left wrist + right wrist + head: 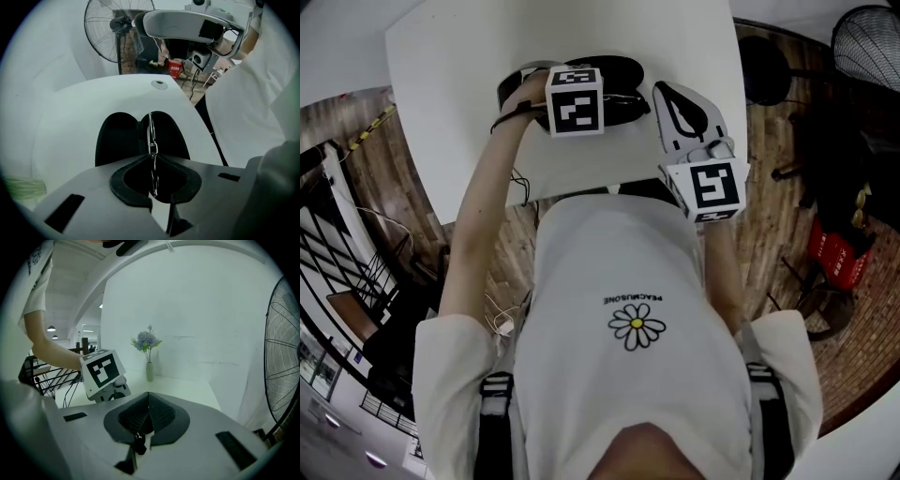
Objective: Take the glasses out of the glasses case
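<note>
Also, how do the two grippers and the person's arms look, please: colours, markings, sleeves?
The left gripper and the right gripper have pale grey bodies with black jaw pads. Each carries a white cube with black square markers. The person wears a white short-sleeved T-shirt; the forearms are bare.

The glasses case lay on the table, left gripper over it, apparently on the glasses inside. The right gripper was just right, with a fan beyond.
</note>
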Motion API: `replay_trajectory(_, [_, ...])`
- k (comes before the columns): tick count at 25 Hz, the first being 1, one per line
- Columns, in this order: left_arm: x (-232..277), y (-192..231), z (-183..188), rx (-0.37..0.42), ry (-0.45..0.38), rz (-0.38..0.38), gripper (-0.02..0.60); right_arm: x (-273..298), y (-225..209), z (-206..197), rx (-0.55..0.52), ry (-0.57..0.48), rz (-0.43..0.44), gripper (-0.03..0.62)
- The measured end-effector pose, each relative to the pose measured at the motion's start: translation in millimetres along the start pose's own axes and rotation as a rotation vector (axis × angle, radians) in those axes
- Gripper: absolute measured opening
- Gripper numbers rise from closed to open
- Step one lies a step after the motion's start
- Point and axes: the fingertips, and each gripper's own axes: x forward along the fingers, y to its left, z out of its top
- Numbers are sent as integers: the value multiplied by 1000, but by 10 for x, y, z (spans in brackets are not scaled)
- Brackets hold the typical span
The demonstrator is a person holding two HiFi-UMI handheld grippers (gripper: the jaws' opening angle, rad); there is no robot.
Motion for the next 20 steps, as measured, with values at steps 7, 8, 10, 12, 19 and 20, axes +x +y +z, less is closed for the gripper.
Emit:
replay_trajectory(7, [-81, 52, 19, -57, -28, 19, 52, -60, 17, 2, -20, -1, 2, 9])
replay_trajectory(8, [-107, 60, 30, -62, -33, 25, 52, -75, 15, 4, -20, -2, 1, 9])
replay_trajectory(10, [-164, 78, 53, -66, -41, 40, 51, -102, 14, 14, -23, -6, 0, 9])
replay_trajectory(12, [-229, 100, 65, -63, -45, 59, 51, -117, 26, 39, -29, -13, -1, 9])
replay_trajectory(19, [-434, 198, 138, -45, -51, 125, 51, -152, 37, 145, -63, -52, -4, 9])
replay_trajectory(20, [-479, 221, 147, -41, -50, 140, 51, -149, 32, 181, -72, -65, -4, 9])
